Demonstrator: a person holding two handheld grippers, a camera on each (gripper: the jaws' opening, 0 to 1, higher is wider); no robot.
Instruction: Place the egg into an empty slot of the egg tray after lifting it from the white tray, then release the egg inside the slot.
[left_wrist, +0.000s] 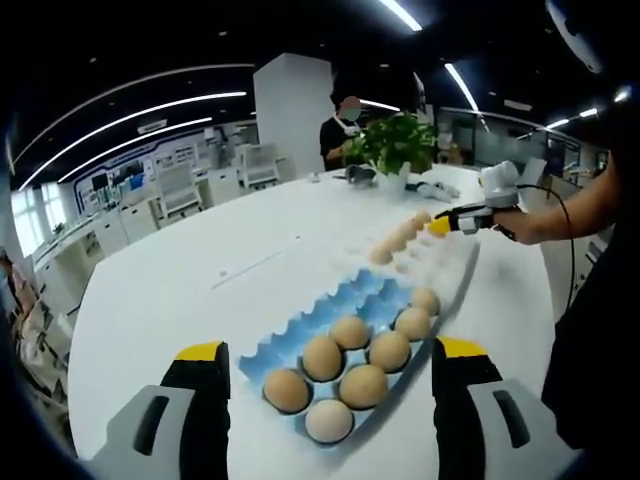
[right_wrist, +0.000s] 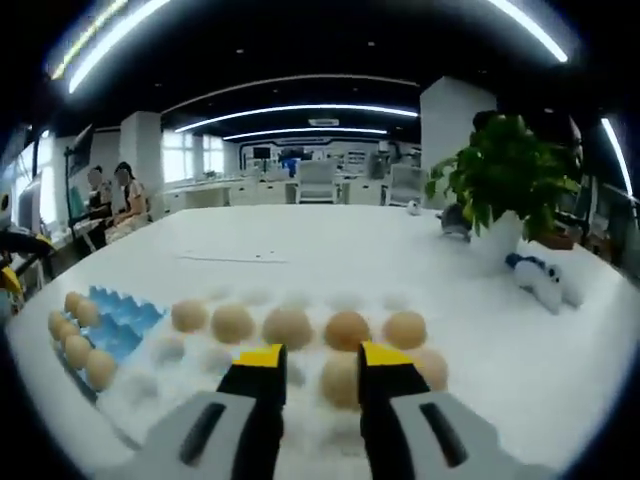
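A broad white desk (left_wrist: 200, 290) runs through an open-plan office lit by long curved ceiling strips (left_wrist: 140, 115), with rows of chairs and workstations along the far windows. In the left gripper view, the left tool (left_wrist: 325, 385) hangs low over the near edge with its yellow-tipped jaws spread wide and nothing between them; framed in that gap sits the blue egg tray (left_wrist: 300, 330), its near slots filled with brown eggs (left_wrist: 322, 357) and one paler egg (left_wrist: 328, 420) at the front, its far slots bare. Beyond it, touching end to end, lies the white tray (left_wrist: 440, 275) with a few more brown eggs along its far side. Further right a person's arm reaches in holding the right tool (left_wrist: 440, 225), its yellow tip just at those far eggs. At the back a white pillar (left_wrist: 290, 110) rises, a person stands behind it, and a leafy potted plant (left_wrist: 395, 145) sits on the desk. In the right gripper view, two people sit at the far left, the blue egg tray (right_wrist: 110, 320) lies at the left, then the white tray (right_wrist: 200, 375) with a row of brown eggs across it. The right tool (right_wrist: 320, 365) has its jaws narrowly apart with one brown egg (right_wrist: 340, 380) between them in the white tray; whether they touch it I cannot tell. To the right stand the potted plant (right_wrist: 505, 175) and a small white and blue toy (right_wrist: 540, 280).
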